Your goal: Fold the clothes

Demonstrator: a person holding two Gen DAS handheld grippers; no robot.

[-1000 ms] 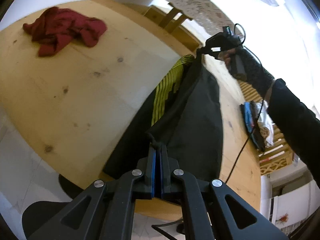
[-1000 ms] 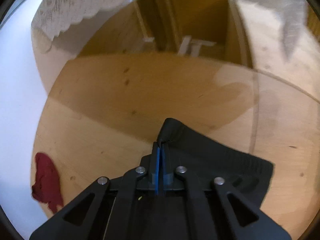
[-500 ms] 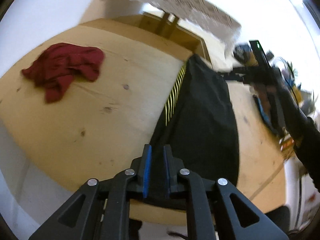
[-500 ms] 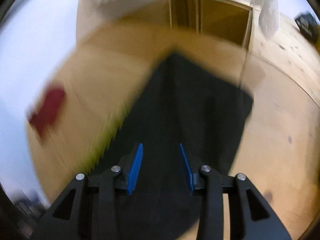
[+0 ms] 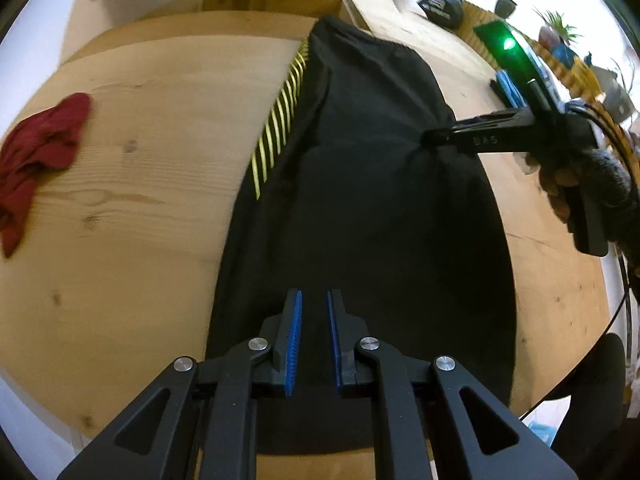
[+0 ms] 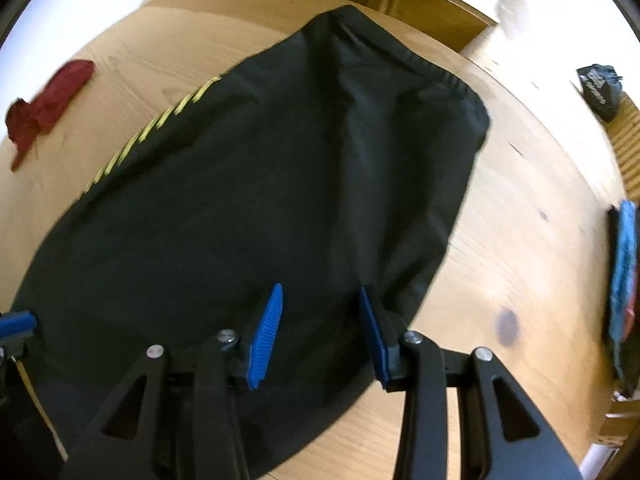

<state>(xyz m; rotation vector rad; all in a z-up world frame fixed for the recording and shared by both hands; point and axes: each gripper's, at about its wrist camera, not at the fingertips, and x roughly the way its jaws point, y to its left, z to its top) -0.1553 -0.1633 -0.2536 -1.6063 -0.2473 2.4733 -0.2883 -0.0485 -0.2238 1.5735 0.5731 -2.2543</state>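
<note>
A black garment (image 5: 360,208) with yellow side stripes (image 5: 280,116) lies flat and folded lengthwise on the wooden table (image 5: 140,200); it also fills the right wrist view (image 6: 260,184). My left gripper (image 5: 313,300) is open just above its near end, holding nothing. My right gripper (image 6: 320,296) is open over the garment's right edge; in the left wrist view its tip (image 5: 430,136) touches the cloth at that edge. The left gripper's blue pad (image 6: 16,322) shows at the far left of the right wrist view.
A crumpled red garment (image 5: 36,152) lies at the table's left, also in the right wrist view (image 6: 48,100). A blue item (image 6: 622,272) and a dark bag (image 6: 600,88) lie to the right. A cable (image 5: 624,292) runs off the right edge.
Both grippers held the black garment up a second ago. They have laid it flat on the table, let go and opened. The right gripper has moved to the garment's right edge.
</note>
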